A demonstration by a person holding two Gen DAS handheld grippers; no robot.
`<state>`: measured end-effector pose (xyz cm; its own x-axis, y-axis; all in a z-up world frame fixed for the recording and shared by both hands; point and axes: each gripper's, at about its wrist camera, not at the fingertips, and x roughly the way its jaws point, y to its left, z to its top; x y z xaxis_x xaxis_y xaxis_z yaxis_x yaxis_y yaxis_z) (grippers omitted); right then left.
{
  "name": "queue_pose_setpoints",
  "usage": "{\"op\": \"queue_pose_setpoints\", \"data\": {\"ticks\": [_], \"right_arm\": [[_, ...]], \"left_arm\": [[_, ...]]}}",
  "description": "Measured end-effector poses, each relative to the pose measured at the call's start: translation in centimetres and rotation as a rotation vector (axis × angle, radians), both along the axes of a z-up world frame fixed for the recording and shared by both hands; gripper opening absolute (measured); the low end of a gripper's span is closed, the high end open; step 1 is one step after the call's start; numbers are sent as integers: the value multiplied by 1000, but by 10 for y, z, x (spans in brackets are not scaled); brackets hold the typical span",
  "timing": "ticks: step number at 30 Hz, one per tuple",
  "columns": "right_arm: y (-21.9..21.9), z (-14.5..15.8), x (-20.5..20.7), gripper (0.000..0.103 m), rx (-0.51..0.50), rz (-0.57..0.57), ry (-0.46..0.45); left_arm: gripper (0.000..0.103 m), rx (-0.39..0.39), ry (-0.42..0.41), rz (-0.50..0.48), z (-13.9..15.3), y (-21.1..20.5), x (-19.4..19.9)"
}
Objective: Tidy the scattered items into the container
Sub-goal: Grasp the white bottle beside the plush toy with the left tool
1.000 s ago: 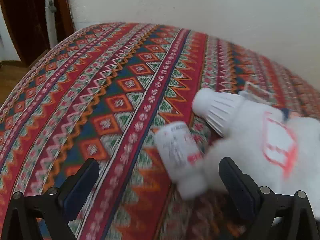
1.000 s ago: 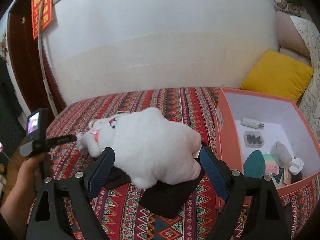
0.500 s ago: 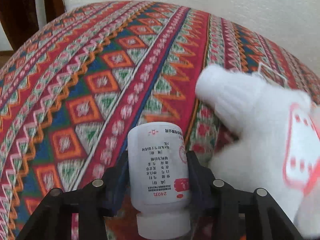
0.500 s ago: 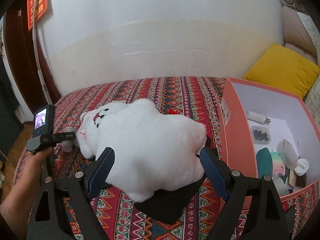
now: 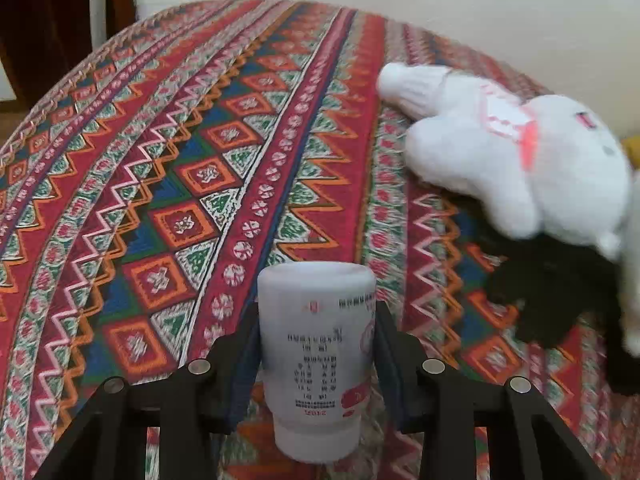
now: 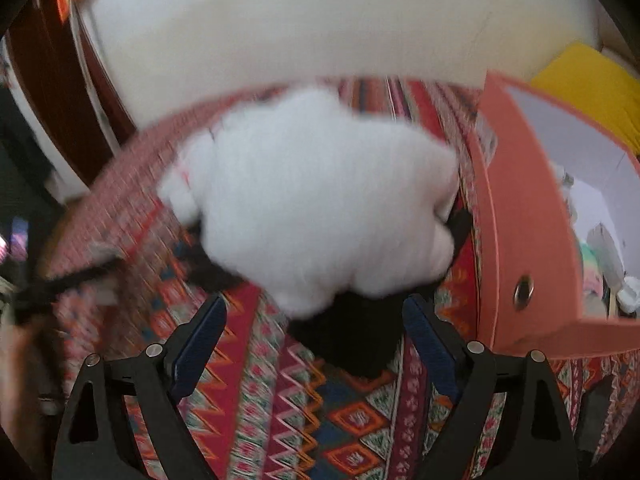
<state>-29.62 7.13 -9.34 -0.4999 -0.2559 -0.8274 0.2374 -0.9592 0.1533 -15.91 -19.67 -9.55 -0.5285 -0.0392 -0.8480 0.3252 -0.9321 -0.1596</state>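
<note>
**White bottle clamped in the left fingers; right fingers wide open before the plush toy**

A patterned red cloth [image 5: 208,168] covers the surface that carries everything, and it fills the ground ahead of both sets of fingers. A pale wall [image 6: 304,24] rises behind it.

The orange container [image 6: 528,240] stands to the right of the right gripper [image 6: 316,340], just beyond its right finger. Its white inside is open to view and already holds several small things, too blurred to name.

The white plush toy [image 6: 320,200] lies straight ahead of the right fingers, past their tips and between their lines, with a black cloth [image 6: 352,340] under it that reaches back into the gap between the fingers. From the left wrist view the same toy [image 5: 520,160] lies ahead and to the right of the left fingers, well apart from them, its black cloth [image 5: 552,296] showing beneath.

The right fingers stand wide apart and grip nothing; whether the black cloth touches either pad cannot be told through the blur.

The left gripper [image 5: 316,356] has closed partway on the white bottle [image 5: 316,352], both pads pressing its sides. The bottle sits between the fingers with its cap toward the camera and its printed label facing up.

At the far left of the right wrist view, a person's hand [image 6: 20,380] shows only as a blur.
</note>
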Motion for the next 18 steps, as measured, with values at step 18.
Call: {"op": "queue_pose_setpoints", "data": {"ticks": [18], "right_arm": [[44, -15, -85, 93, 26, -298, 54]], "left_arm": [[44, 16, 21, -125, -3, 20, -21]]}}
